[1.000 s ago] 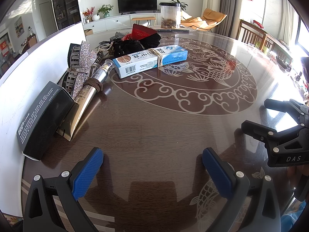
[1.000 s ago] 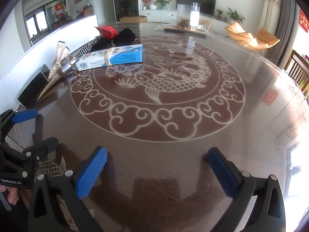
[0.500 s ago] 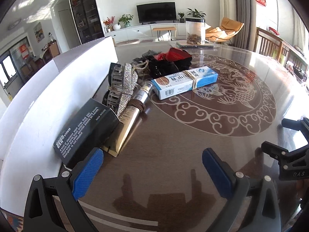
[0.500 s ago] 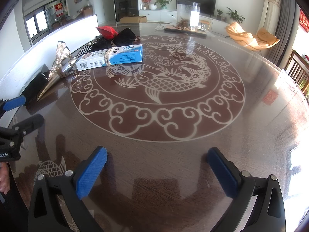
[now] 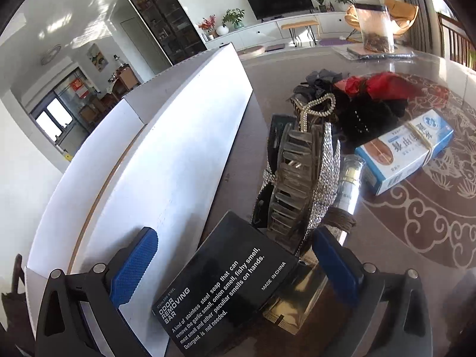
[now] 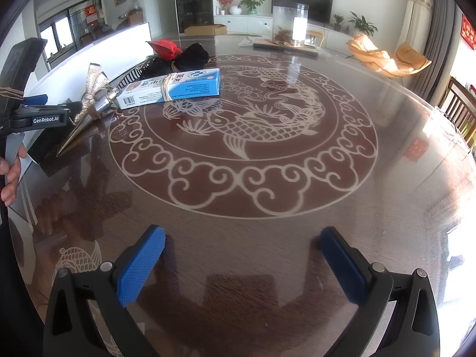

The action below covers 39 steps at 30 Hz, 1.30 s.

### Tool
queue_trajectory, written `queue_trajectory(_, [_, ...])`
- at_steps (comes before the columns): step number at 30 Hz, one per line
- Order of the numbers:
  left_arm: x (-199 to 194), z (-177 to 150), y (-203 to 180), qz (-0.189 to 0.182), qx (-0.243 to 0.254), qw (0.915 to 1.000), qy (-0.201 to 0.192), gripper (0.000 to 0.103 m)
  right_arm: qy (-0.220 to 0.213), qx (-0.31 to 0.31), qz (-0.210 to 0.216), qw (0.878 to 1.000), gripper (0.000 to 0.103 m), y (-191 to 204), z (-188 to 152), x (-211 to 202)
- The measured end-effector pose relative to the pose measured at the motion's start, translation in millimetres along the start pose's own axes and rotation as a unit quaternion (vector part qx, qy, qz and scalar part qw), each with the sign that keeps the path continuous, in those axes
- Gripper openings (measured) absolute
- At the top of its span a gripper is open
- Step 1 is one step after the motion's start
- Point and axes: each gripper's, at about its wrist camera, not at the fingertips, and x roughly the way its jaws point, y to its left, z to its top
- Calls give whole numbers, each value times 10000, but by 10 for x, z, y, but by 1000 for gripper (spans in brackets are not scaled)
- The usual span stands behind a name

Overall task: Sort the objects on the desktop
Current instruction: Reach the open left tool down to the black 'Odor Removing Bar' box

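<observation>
The left hand-held gripper (image 5: 235, 264) stands released, jaws spread wide to either side of the black odor-removing bar box (image 5: 226, 285), with neither blue pad touching it. The box leans at the near end of a row of clutter on the counter (image 6: 267, 238), its left side against the white board (image 5: 166, 160) and its right edge overlapping a gold tapered tube (image 5: 300, 294). Judgement: this box is the item in hand; it is rigid printed card, probably light unless the steel bar is inside, with smooth faces that may slip under a shallow pinch. The best hold is across its two long side edges, near mid-length, pads square to the card. Risk: the right pad sits close to the tube and to the rhinestone hair clip (image 5: 300, 187) just beyond, so closing here could catch either one. Further along lie a blue-and-white medicine carton (image 5: 407, 151) bound with a rubber band, black fabric (image 5: 369, 116) and a red cloth item (image 5: 383, 86). The right hand-held gripper (image 6: 242, 263) is likewise released and empty, hovering low over bare counter, well apart from the row; a hand (image 6: 10, 175) appears at that view's left edge.
</observation>
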Motion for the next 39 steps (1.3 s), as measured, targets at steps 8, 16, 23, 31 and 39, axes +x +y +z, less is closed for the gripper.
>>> queue_trajectory(8, [-375,-236,-543,-750,591,9953,-167,103,1,-1,0,10000,103,0,0,-1])
queue_trajectory(16, [-294,94,-230,-730,205,9971,-98,103,1,0,0,10000,103,0,1,-1])
queue_trajectory(23, [82,67,-77,-762,36,9961,447,103,1,0,0,10000,103,0,0,-2])
queue_trajectory(31, [90,-107,-110,-720,-271,9960,459,103,1,-1,0,10000,103,-1,-4,-4])
queue_trajectory(39, [-435,-416,-688,-1290,268,9913,49,103,1,-1,1,10000,103,-1,-3,-3])
